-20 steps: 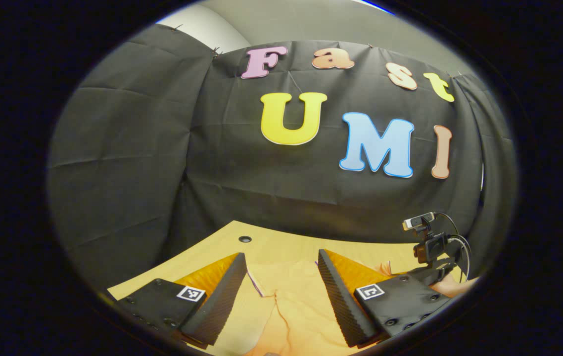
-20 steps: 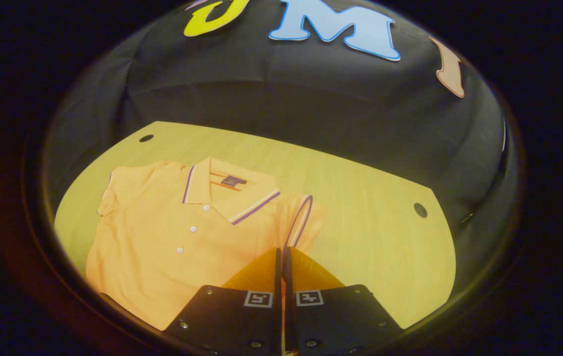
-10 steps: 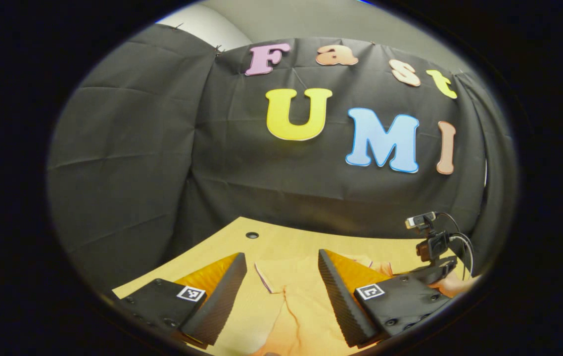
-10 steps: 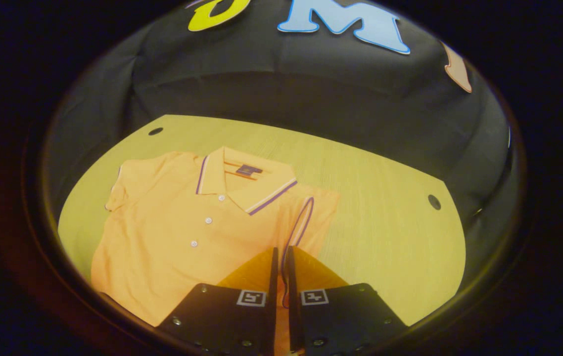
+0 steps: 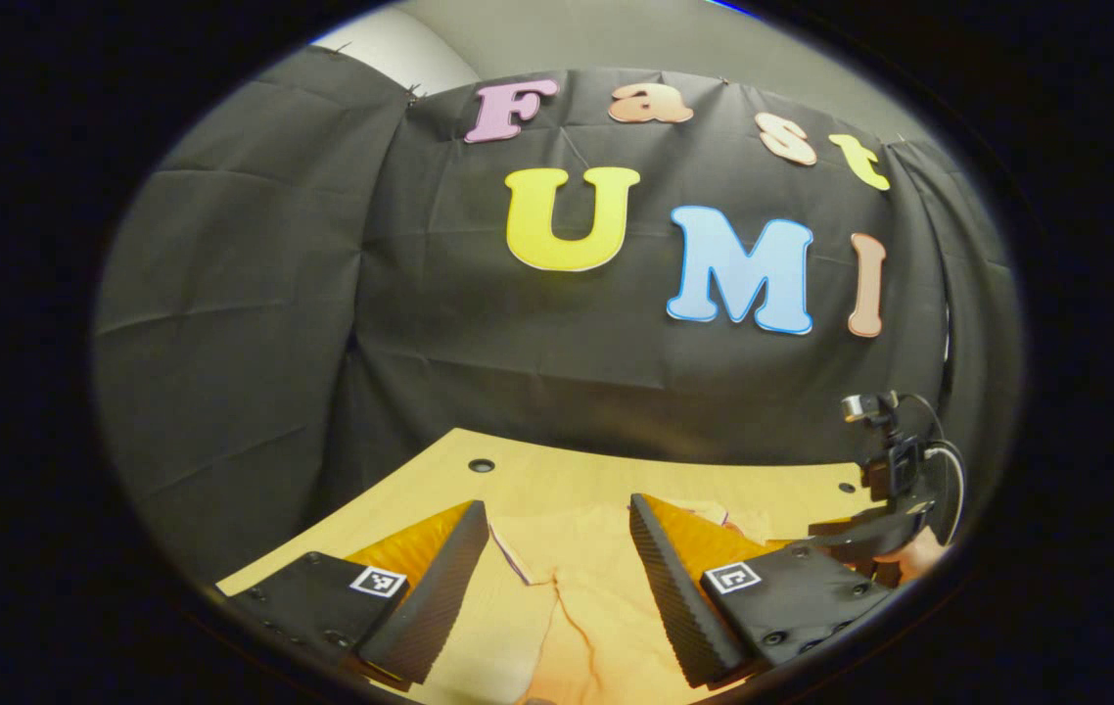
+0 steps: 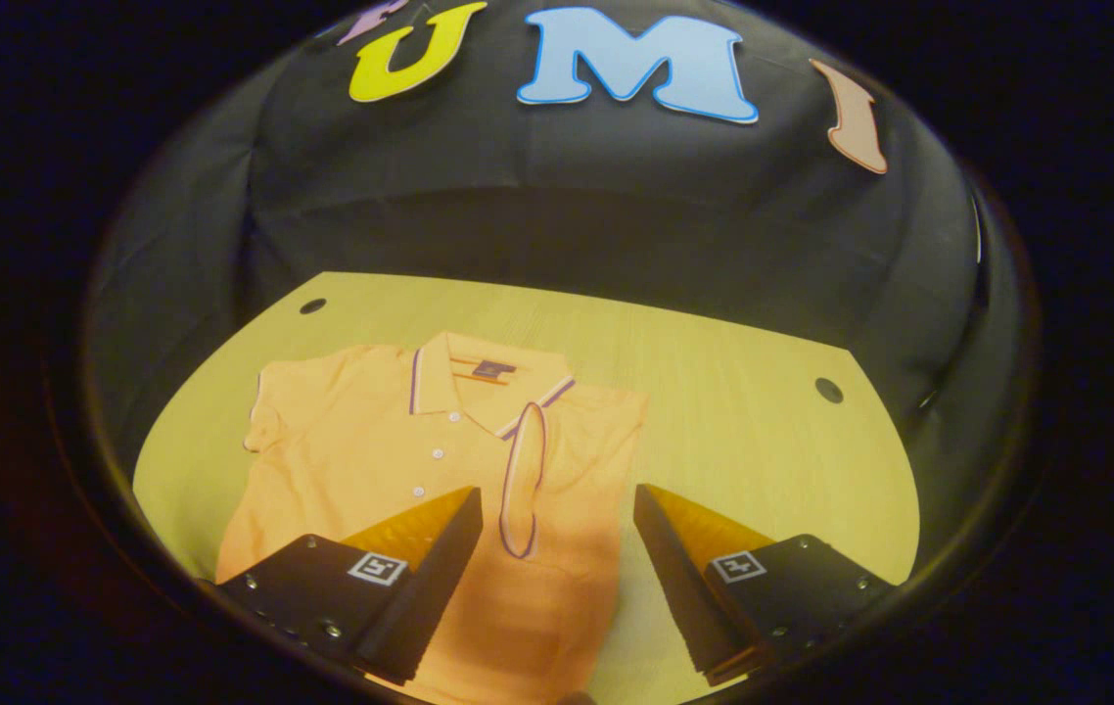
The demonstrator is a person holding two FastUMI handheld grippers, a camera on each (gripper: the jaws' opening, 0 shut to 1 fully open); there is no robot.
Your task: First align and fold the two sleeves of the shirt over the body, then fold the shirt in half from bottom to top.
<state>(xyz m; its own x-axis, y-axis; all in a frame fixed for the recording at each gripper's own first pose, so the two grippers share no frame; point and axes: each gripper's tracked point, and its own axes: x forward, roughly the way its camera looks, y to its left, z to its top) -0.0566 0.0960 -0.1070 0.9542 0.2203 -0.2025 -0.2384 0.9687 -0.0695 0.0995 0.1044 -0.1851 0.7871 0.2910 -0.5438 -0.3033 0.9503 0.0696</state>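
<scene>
- Orange short-sleeved polo shirt [image 6: 391, 460] lies flat on the pale wooden worktop [image 6: 743, 441], its right sleeve [image 6: 521, 480] folded over the body
- Both claws, left [image 5: 557, 548] and right [image 6: 557, 534], are spread, holding nothing
- Loose sleeve could slip back or crumple if brushed

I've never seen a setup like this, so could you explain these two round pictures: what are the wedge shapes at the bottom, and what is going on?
No robot here: a person holds a two-finger gripper in each hand, and each carries a camera looking along its own fingers. Those wedges are the fingers. The right gripper is open above an orange shirt lying on the table; one sleeve lies folded over the body. The left gripper is open too, over the shirt's other side, holding nothing. The right gripper also shows far off in the left gripper view.
</scene>
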